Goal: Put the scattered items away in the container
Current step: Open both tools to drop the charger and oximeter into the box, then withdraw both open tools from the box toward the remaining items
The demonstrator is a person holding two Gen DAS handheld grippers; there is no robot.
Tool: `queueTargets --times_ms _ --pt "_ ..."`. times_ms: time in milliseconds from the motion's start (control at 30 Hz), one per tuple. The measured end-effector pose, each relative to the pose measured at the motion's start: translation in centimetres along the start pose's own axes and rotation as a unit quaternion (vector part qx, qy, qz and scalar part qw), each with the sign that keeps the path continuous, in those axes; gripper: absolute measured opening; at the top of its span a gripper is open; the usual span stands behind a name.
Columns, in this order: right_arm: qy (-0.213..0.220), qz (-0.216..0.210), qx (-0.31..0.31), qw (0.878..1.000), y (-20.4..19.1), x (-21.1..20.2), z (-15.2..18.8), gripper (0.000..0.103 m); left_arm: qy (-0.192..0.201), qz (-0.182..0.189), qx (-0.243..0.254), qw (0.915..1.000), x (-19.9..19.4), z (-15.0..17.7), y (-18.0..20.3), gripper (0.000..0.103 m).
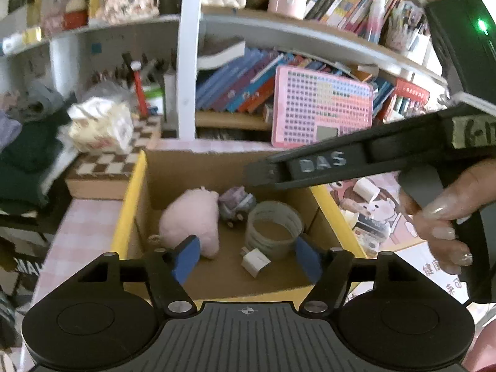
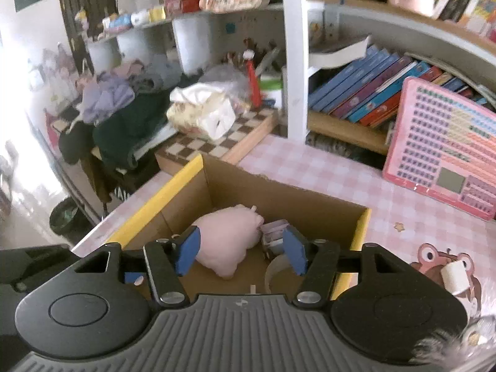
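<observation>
While both tools are hanging over the cardboard box with its yellow rim, the left tool and the right tool are standing with blue pads apart and nothing between them. Inside the box a pink plush toy is lying against a small purple toy, with a grey tape roll and a white plug just beside them. On the pink checked bench a chessboard is sitting behind the box, bearing a tissue pack. A pink chart board is leaning against the bookshelf. A small white roll is lying outside the box.
</observation>
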State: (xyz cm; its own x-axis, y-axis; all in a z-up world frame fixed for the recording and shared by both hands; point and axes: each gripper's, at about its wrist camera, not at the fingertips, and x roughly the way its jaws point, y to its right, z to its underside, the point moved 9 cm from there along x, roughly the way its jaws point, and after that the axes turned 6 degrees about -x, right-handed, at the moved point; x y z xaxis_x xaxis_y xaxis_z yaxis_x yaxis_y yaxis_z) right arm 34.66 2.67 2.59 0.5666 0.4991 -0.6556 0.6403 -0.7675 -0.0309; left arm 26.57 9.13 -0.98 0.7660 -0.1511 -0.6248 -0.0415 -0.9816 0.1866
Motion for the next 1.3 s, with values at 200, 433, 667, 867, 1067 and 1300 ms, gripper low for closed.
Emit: queueTargets --times_ms 200,433,667,867,1067,1300 --pt "0.03 0.033 0.015 0.999 0.5 -3.7 1.5 0.06 0.03 -0.013 -0.005 0.9995 -3.6 0.4 -0.8 0.077" --pt "0.057 0.063 0.028 0.996 0.0 -7.4 3.6 0.061 0.047 -0.026 -0.025 0.9983 -6.4 1.5 -2.0 0.081" --pt "0.076 0.07 0.049 0.993 -1.3 -10.0 5.6 0.062 0.057 -0.037 -0.035 0.997 -8.8 2.7 -2.9 0.084" --pt "0.077 0.076 0.069 0.992 -2.8 -11.2 8.1 0.065 0.064 -0.049 -0.038 0.996 -10.6 4.1 -3.5 0.087" --pt "0.058 0.081 0.074 0.992 -4.6 -11.0 11.2 0.065 0.047 -0.053 -0.049 0.9963 -11.2 6.6 -4.1 0.087" --pt "0.035 0.081 0.064 0.994 -6.4 -10.7 13.6 0.065 0.032 -0.054 -0.065 0.9959 -11.7 9.1 -4.5 0.087"
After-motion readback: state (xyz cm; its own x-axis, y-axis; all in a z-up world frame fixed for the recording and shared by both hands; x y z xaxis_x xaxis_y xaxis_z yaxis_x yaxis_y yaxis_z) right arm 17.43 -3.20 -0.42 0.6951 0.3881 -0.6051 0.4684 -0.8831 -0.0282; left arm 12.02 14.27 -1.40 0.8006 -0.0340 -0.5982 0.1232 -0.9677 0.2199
